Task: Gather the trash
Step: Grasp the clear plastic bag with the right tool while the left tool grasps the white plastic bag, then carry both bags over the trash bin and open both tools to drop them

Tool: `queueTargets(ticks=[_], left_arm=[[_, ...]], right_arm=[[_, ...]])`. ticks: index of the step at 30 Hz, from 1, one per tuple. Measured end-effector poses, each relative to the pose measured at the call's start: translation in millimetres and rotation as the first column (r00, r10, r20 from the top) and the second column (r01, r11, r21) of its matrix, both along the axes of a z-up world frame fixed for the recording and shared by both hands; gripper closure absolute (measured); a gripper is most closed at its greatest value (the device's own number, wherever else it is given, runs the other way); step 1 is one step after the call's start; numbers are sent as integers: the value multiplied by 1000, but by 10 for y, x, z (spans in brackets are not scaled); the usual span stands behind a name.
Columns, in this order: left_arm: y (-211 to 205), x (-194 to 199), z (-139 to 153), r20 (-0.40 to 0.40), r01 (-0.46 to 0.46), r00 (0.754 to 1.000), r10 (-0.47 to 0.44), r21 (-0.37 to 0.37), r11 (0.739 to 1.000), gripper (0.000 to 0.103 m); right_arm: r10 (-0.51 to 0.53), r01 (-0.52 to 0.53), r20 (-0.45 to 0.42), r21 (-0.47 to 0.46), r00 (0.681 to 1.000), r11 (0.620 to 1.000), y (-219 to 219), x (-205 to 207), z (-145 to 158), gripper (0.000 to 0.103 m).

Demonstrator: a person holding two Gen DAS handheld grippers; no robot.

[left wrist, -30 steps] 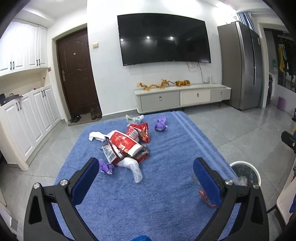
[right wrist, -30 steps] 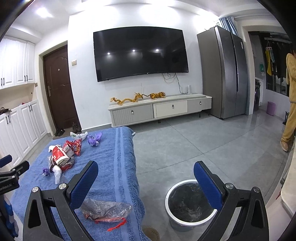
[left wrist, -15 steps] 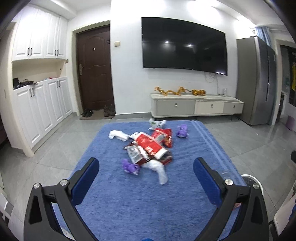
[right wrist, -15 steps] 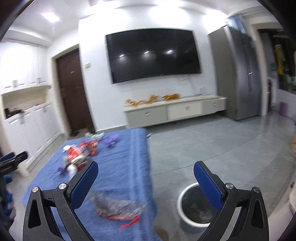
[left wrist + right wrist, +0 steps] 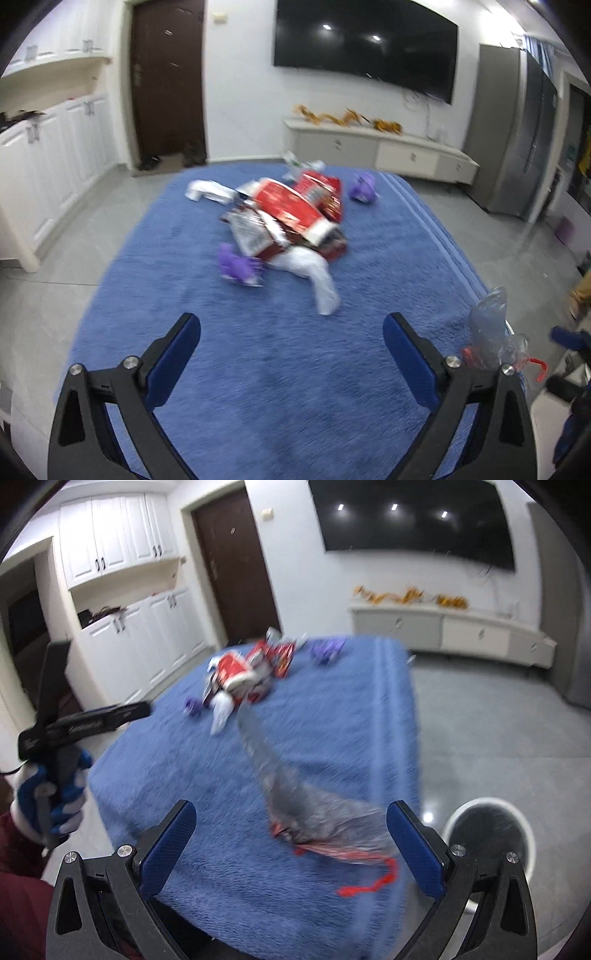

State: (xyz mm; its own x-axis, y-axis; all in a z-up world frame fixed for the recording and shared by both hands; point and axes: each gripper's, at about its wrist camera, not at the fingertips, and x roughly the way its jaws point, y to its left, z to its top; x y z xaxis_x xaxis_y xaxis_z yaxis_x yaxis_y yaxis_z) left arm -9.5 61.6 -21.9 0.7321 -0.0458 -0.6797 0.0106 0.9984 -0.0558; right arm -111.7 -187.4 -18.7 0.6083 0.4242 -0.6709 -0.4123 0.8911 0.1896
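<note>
A heap of trash [image 5: 291,221] lies mid-rug on the blue rug [image 5: 258,369]: red snack wrappers, a white crumpled bag [image 5: 314,269], purple wads [image 5: 238,264]. My left gripper [image 5: 291,339] hangs open above the near rug, short of the heap. A clear plastic bag with red strings [image 5: 314,812] lies near the rug's right edge; my right gripper [image 5: 291,830] stands open just before it, the bag between the fingers' line but not held. The same clear plastic bag [image 5: 491,332] shows at the left wrist view's right. The round white bin [image 5: 491,834] stands on the floor right of the rug.
A TV cabinet [image 5: 376,151] and a wall TV [image 5: 365,48] stand beyond the rug, a dark door [image 5: 168,77] and white cupboards [image 5: 48,155] at left, a grey fridge [image 5: 513,133] at right. A gloved hand holding the left gripper [image 5: 55,775] shows at left. Grey tiled floor surrounds the rug.
Both views have swung left and down toward the rug. The right gripper has come close over the clear plastic bag; the left has neared the heap. Both stay open.
</note>
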Motion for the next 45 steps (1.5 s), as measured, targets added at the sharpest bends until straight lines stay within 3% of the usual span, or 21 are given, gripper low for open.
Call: queueTargets(ticks=[2, 6, 9, 10, 12, 14, 15, 17, 23, 29, 33, 37, 40, 45], left_arm=[[-85, 192, -92, -35, 35, 999, -36, -20, 999, 14], [-233, 614, -315, -107, 66, 992, -69, -33, 997, 22], [-262, 869, -476, -149, 58, 987, -63, -36, 998, 27], [-257, 936, -521, -163, 55, 985, -60, -38, 998, 33], [-238, 1048, -614, -191, 49, 980, -58, -51, 997, 44], [-219, 1126, -718, -224, 40, 973, -53, -62, 997, 65], [-212, 1140, -748, -232, 36, 971, -51, -68, 997, 69], [-185, 1115, -750, -216, 30, 976, -42, -60, 998, 88], [-101, 866, -571, -169, 58, 982, -80, -135, 989, 98], [-483, 644, -147, -82, 222, 968, -236, -150, 963, 98], [-1122, 682, 0, -71, 389, 913, -403, -153, 908, 98], [-2045, 769, -28, -99, 568, 803, -588, -174, 804, 98], [-2712, 882, -149, -138, 657, 719, -681, -182, 731, 98], [-3609, 1124, -508, -236, 717, 607, -759, -249, 651, 98]], right_arm=[[23, -23, -43, 3, 999, 1000, 45, 95, -107, 4], [58, -55, -126, 27, 990, 998, 71, 287, -298, 30], [72, -70, -157, 19, 985, 997, 89, 365, -376, 41], [79, -77, -170, 18, 982, 997, 94, 390, -407, 45], [95, -93, -183, 16, 979, 996, 143, 451, -475, 61], [111, -112, -192, 8, 975, 994, 178, 476, -527, 75], [115, -117, -196, 6, 974, 993, 178, 474, -539, 84], [124, -122, -198, 24, 972, 992, 166, 470, -549, 91], [134, -119, -158, 103, 978, 988, 146, 548, -413, 94], [45, -30, -78, 190, 996, 981, -224, 671, -157, 94], [-116, 129, -71, 238, 991, 963, -847, 749, -154, 94], [-293, 318, -130, 256, 947, 913, -1600, 823, -400, 94], [-405, 456, -220, 281, 887, 845, -2193, 906, -754, 94], [-514, 609, -345, 280, 785, 742, -2853, 985, -1278, 92]])
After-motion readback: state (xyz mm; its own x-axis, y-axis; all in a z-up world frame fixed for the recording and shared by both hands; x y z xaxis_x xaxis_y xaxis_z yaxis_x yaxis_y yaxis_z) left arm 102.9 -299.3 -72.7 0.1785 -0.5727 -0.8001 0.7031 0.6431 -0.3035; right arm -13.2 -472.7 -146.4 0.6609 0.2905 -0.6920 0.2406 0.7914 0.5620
